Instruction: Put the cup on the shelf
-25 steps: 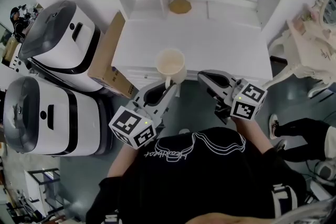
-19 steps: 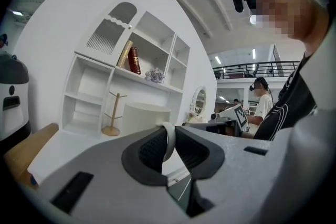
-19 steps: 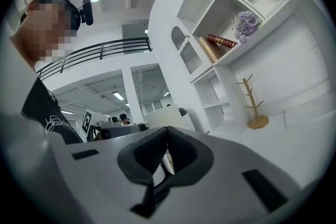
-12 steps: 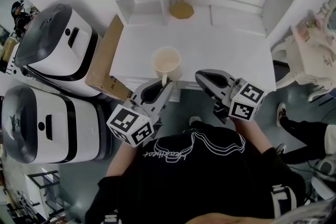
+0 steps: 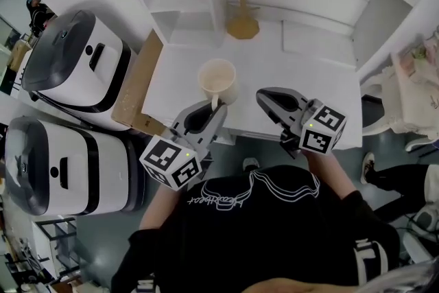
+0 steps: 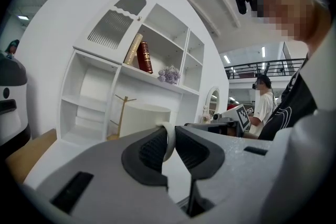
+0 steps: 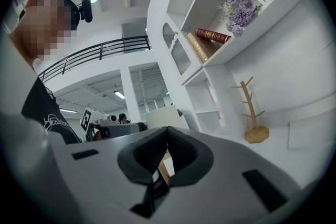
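A cream cup (image 5: 218,81) hangs upright over the front of the white table (image 5: 309,86). My left gripper (image 5: 215,106) is shut on its handle. In the left gripper view the handle (image 6: 169,139) sits pinched between the dark pads, with the cup body (image 6: 144,119) beyond them. The white shelf unit (image 5: 180,7) stands at the table's far side, its open compartments (image 6: 92,107) ahead of the cup. My right gripper (image 5: 264,98) hovers just right of the cup, its jaws (image 7: 167,130) shut on nothing.
A wooden mug tree (image 5: 242,20) stands at the back of the table, below the shelves. Purple flowers (image 7: 239,8) and books (image 7: 207,36) sit on upper shelves. Two large white appliances (image 5: 75,65) and a cardboard box (image 5: 134,86) lie left of the table.
The table and shelf unit have drawn nearer. The cup, still held by the left gripper, now hangs over the table rather than at its front edge. The right gripper kept alongside.
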Demonstrator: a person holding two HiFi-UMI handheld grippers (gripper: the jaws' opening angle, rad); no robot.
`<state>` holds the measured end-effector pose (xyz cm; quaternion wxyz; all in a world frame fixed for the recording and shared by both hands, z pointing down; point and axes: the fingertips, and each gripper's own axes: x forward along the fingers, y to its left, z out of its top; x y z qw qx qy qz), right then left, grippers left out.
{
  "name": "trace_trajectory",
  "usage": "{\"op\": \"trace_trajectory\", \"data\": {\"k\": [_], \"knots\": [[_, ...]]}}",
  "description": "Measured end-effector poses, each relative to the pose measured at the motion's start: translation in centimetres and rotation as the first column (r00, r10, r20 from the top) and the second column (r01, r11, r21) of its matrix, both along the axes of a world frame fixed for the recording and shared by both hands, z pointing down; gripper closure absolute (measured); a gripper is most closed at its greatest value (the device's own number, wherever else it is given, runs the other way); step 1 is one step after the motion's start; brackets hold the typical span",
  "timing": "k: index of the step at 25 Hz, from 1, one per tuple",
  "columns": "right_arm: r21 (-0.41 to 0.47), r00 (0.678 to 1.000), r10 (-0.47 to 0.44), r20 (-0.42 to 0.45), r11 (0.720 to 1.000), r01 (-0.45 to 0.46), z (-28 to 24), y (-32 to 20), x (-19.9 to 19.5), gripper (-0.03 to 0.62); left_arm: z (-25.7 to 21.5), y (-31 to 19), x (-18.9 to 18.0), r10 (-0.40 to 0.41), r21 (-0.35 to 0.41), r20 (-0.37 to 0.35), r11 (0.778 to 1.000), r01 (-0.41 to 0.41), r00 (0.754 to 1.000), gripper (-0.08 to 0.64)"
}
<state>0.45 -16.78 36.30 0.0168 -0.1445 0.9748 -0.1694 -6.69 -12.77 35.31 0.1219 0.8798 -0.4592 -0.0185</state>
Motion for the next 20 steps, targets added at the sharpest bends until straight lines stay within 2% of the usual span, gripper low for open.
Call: {"op": "trace_trajectory", "data": {"k": [10,20], "knots": [[0.012,0.998,-0.070,0.001,0.997,0.070,-0.2,-7.4,-0.7,0.586,-0.6,-7.9,-1.1,-0.085,0.022,-0.012,0.996,0.085,0.996,0.511],[-0.017,0.996,-0.092,-0.007,0.996,0.092,0.8,-11.2,-3.8,0.586,-1.9,-13.1,-5.1,-0.138,0.048,-0.001,0.989,0.138,0.990,0.511]]}}
